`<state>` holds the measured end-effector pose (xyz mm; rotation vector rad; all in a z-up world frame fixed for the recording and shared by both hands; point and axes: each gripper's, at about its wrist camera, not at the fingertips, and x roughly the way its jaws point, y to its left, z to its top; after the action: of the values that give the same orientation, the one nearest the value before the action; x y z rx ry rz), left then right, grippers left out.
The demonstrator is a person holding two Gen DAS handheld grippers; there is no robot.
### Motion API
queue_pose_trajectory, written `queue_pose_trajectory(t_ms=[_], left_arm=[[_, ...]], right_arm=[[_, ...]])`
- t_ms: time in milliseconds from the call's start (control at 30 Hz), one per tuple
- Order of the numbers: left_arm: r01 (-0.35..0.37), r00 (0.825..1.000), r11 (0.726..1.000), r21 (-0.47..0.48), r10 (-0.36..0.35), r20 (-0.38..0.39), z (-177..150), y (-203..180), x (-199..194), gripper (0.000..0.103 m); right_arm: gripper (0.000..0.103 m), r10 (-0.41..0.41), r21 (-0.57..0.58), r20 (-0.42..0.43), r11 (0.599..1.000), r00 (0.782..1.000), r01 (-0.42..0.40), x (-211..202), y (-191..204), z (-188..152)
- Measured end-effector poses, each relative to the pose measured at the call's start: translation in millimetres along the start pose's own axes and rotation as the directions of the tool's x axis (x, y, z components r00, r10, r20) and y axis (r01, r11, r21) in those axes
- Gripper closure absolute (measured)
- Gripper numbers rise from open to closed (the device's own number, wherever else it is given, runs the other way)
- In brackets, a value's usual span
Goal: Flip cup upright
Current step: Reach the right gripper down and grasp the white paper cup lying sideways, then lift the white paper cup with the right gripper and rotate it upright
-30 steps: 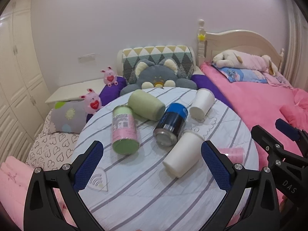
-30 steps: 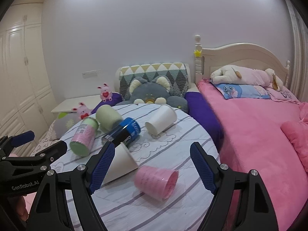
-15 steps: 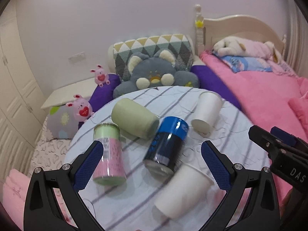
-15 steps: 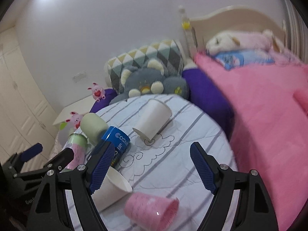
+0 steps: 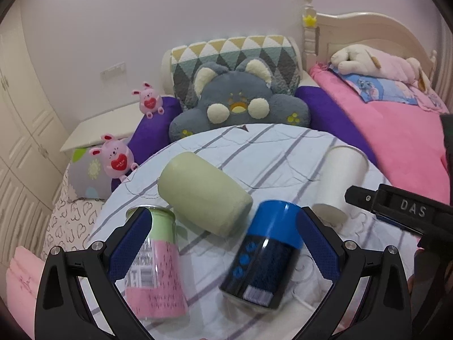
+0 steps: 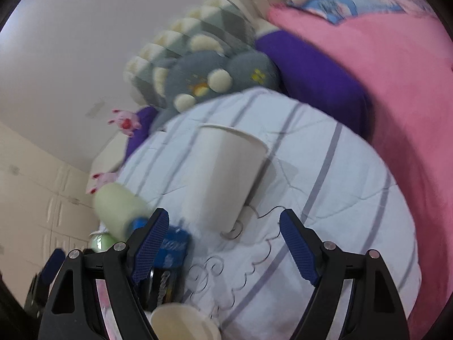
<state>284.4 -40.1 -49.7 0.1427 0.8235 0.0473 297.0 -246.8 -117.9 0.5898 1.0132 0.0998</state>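
Observation:
Several cups lie on their sides on a round striped table (image 5: 277, 147). In the left wrist view my open left gripper (image 5: 220, 240) hovers over a blue cup (image 5: 263, 257), a pink-and-green cup (image 5: 155, 266) and a pale green cup (image 5: 203, 198). A white paper cup (image 5: 339, 178) lies to the right. In the tilted, blurred right wrist view my open right gripper (image 6: 223, 243) sits just before that white paper cup (image 6: 226, 181). Another white cup (image 6: 181, 323) shows at the bottom edge.
A grey plush cushion (image 5: 240, 107) and a purple bolster (image 5: 328, 113) lie behind the table. A pink bed (image 5: 396, 130) is at the right. Two pink bunny toys (image 5: 117, 158) sit at the left. The right gripper's black body (image 5: 402, 212) reaches in from the right.
Both grippers have moved forward and down toward the cups. The right gripper has rolled sideways and closed in on the far white paper cup. Both stay open.

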Motion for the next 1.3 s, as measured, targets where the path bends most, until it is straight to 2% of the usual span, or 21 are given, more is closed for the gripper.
queue_pose_trajectory(t_ms=[100, 233, 433, 567, 633, 700, 733, 1067, 1300], left_arm=[[0.0, 1.0, 1.0, -0.001, 0.0, -0.005, 3.3, 1.7, 8.8, 0.0], [0.004, 1.0, 1.0, -0.005, -0.004, -0.02, 5.4, 3.5, 20.1, 0.0], [0.006, 0.999, 1.0, -0.017, -0.007, -0.049, 5.1, 7.0, 33.8, 0.0], [0.003, 0.998, 1.0, -0.031, -0.005, -0.063, 3.7, 11.0, 39.4, 0.0], [0.001, 0.997, 0.999, -0.034, -0.003, -0.072, 2.4, 12.8, 40.7, 0.0], [0.001, 0.997, 0.999, -0.036, -0.004, -0.073, 1.3, 13.2, 40.3, 0.0], [-0.002, 0.997, 0.999, -0.037, -0.001, -0.071, 1.0, 13.8, 39.2, 0.0], [0.0, 0.999, 0.999, -0.046, -0.003, -0.049, -3.1, 18.1, 19.2, 0.0], [0.01, 1.0, 0.998, -0.06, -0.011, -0.027, -11.7, 24.9, -9.2, 0.0]], right_arm=[[0.021, 0.012, 0.09, -0.05, 0.996, 0.999, -0.007, 17.7, -9.5, 6.8], [0.021, 0.034, 0.109, -0.052, 0.994, 0.998, -0.028, 29.1, -9.7, 10.4], [0.021, 0.058, 0.097, -0.087, 0.994, 0.995, -0.05, 47.3, 1.5, 16.0], [0.021, 0.087, 0.031, -0.06, 0.996, 0.994, -0.085, 51.5, 11.5, 18.2], [0.026, 0.103, 0.011, -0.062, 0.995, 0.993, -0.103, 54.9, 14.0, 18.6], [0.037, 0.107, -0.003, -0.071, 0.994, 0.992, -0.108, 57.3, 15.6, 17.8], [0.038, 0.113, -0.01, -0.069, 0.993, 0.991, -0.114, 57.7, 17.0, 18.0], [0.039, 0.081, -0.112, -0.011, 0.99, 0.997, -0.082, 31.2, 28.1, 14.2], [0.04, 0.11, -0.122, -0.006, 0.986, 0.994, -0.11, 11.5, 25.6, -0.4]])
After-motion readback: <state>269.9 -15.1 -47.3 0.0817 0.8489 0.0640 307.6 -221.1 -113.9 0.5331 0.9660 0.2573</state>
